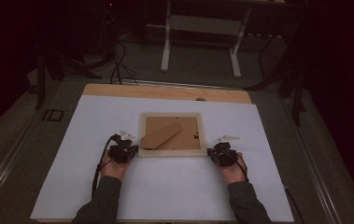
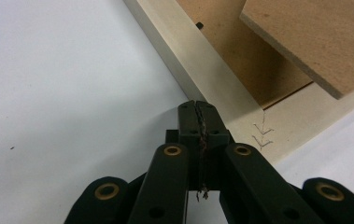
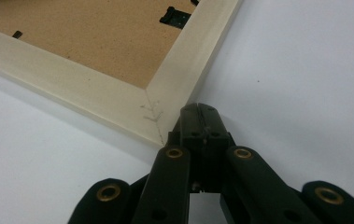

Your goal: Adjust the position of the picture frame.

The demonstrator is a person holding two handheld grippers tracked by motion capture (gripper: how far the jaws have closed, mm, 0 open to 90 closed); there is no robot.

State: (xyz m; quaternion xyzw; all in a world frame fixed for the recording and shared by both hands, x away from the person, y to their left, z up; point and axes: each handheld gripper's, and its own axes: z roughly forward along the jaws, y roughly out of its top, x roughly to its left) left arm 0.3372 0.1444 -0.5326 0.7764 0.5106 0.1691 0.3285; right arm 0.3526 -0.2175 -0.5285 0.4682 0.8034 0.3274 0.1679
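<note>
A pale wooden picture frame [image 1: 172, 152] lies face down near the middle of a white sheet [image 1: 95, 196] that covers the table. Its brown backing board [image 1: 191, 140] faces up, and the easel stand [image 1: 161, 134] lies slanted across the backing, its lower end over the frame's near left corner.

The left gripper [image 1: 131, 150] sits at the frame's near left corner. In the left gripper view its jaws are pressed together with nothing between them, and the joined tips [image 2: 198, 108] rest against the outer edge of the frame rail, just beside the corner with its pencilled arrow marks [image 2: 262, 135].

The right gripper [image 1: 212, 153] sits at the frame's near right corner. Its jaws are likewise together and empty, the tips [image 3: 198, 112] meeting the outer side of the rail just beside the mitre joint [image 3: 152, 112]. A black retaining clip [image 3: 174, 16] shows on the far rail inside the frame.

Assessment: neither gripper clamps the frame. Closed tips bearing on both near corners from outside suggest the frame is being steadied or nudged square on the sheet rather than lifted. Symmetrical contact would keep it from pivoting. With the back exposed and the stand loose across it, the work in hand appears to concern the frame's back. Whether the tips press firmly or merely touch cannot be told.
</note>
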